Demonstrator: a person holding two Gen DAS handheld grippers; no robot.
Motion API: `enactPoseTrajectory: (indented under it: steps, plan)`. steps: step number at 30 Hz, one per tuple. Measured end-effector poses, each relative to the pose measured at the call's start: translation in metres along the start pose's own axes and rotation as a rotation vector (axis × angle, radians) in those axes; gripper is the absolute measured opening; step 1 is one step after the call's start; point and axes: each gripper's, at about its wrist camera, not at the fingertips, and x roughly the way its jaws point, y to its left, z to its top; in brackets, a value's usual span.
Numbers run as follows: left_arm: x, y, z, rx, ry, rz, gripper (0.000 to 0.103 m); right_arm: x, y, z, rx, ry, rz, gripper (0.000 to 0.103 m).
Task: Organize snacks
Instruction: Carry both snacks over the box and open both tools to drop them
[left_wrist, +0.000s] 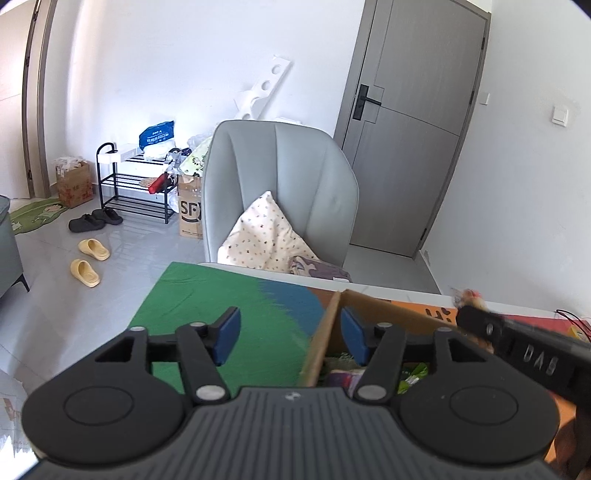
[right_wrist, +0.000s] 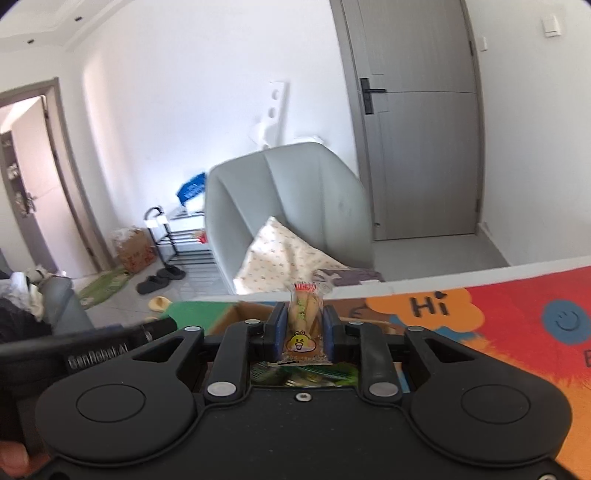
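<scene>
1. Left wrist view: the left gripper (left_wrist: 290, 334) hangs with its blue-padded fingers spread wide and nothing between them. The left wall of a cardboard box (left_wrist: 322, 341) stands in the gap, so one finger is outside the box over the green part of the colourful mat (left_wrist: 225, 295) and the other is inside it. Green and purple snack packets (left_wrist: 413, 376) lie in the bottom of the box.

2. Same view, right edge: the right gripper (left_wrist: 471, 301) reaches in above the far side of the box, holding something small and blurred at its tip. Behind the table stands a grey chair (left_wrist: 288, 177) with a spotted pillow (left_wrist: 262, 236) on its seat.

3. Right wrist view: the right gripper (right_wrist: 304, 330) is clenched on a snack packet (right_wrist: 304, 325), a clear upright wrapper with a red top seal and a yellow cartoon face near its bottom. It is held above the open box (right_wrist: 243, 310), where green packets (right_wrist: 303, 374) show below the fingers.

4. Same view: the left gripper (right_wrist: 110, 341) shows at the left edge, too little of it to judge its jaws. The mat (right_wrist: 517, 314) here is red and orange with "Hi" printed on it.
</scene>
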Motion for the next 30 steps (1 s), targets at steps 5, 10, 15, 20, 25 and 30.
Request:
enactPoseTrajectory:
  steps: [5, 10, 15, 20, 25, 30]
  plan:
    - [-0.007, 0.003, -0.001, 0.010, -0.009, 0.009, 0.081, -0.011, -0.002, 0.001, 0.022, -0.026, -0.017, 0.054]
    - [-0.016, 0.003, -0.004, 0.010, -0.008, 0.011, 0.086, -0.023, -0.011, -0.004, 0.043, -0.013, -0.045, 0.054]
    - [-0.028, -0.002, -0.008, 0.027, -0.013, 0.009, 0.091, -0.040, -0.016, -0.011, 0.052, -0.003, -0.063, 0.054]
    - [-0.043, -0.009, -0.014, 0.055, -0.020, 0.002, 0.096, -0.058, -0.020, -0.019, 0.055, 0.003, -0.073, 0.054]
    - [-0.055, -0.018, -0.021, 0.094, -0.005, -0.014, 0.097, -0.076, -0.023, -0.028, 0.058, 0.000, -0.089, 0.058]
    - [-0.069, -0.029, -0.034, 0.151, 0.007, -0.052, 0.098, -0.095, -0.030, -0.036, 0.069, -0.011, -0.109, 0.062]
